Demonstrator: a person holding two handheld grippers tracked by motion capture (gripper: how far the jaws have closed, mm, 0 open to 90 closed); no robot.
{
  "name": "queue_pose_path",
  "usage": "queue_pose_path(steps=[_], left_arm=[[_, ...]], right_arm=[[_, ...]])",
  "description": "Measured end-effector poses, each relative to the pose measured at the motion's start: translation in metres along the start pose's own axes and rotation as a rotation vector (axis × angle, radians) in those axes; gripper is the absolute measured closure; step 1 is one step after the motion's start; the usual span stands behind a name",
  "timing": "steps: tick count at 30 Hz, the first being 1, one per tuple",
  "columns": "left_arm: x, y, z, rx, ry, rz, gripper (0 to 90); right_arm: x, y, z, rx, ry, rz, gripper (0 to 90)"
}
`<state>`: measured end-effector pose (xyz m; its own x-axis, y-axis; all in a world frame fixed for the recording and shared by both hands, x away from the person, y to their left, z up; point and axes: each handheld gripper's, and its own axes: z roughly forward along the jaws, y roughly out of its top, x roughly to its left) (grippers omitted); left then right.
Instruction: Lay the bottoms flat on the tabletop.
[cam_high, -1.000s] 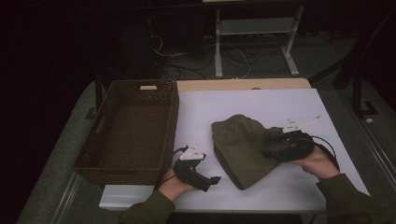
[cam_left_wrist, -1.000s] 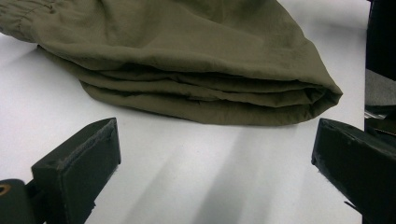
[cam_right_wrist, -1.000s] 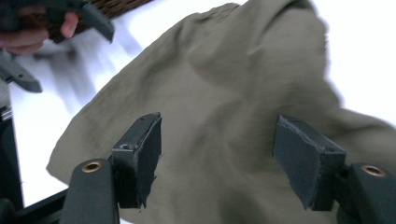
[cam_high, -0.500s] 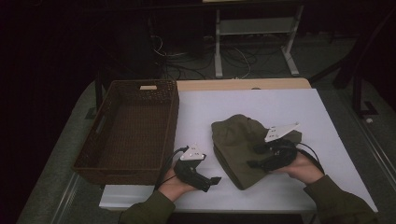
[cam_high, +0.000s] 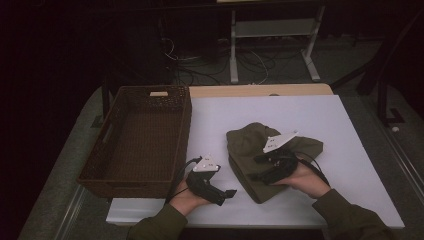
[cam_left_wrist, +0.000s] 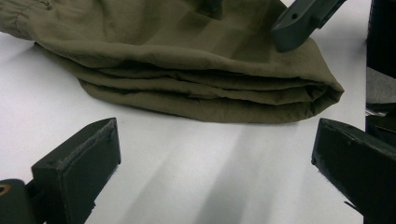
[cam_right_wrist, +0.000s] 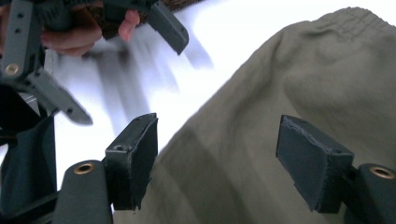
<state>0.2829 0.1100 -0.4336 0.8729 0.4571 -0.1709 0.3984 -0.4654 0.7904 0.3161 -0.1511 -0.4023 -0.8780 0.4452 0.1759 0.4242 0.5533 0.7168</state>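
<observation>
Dim high view with dark surroundings; gripper views brighter, white table glaring, motion blur beyond the right jaws.

- Bare white table lies open beyond the folded olive garment, room to pass there.
- Wicker basket walls off the left side, its rim just beside the left gripper.
- Right gripper hangs over the garment, jaws apart, blocking a path across it.
- A strip of clear table separates the left gripper from the garment's folded edge.
</observation>
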Motion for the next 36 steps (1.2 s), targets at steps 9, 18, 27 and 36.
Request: queue_pose_path(steps=[9, 18, 27, 36], left_arm=[[0.0, 0.0, 0.001, 0.002, -0.002, 0.0, 1.0], [0.0, 0.0, 0.0, 0.0, -0.005, -0.001, 1.0], [0.0, -0.001, -0.002, -0.002, 0.0, -0.003, 1.0], [-0.001, -0.001, 0.0, 0.008, -0.005, 0.005, 1.0]], right_arm=[[0.002, 0.012, 0.028, 0.026, -0.003, -0.003, 27.5], [-0.009, 0.013, 0.046, 0.05, -0.048, 0.012, 38.7], [-0.019, 0.009, 0.035, 0.041, -0.044, 0.047, 67.5], [-0.021, 0.007, 0.028, 0.06, -0.042, 0.033, 86.4]])
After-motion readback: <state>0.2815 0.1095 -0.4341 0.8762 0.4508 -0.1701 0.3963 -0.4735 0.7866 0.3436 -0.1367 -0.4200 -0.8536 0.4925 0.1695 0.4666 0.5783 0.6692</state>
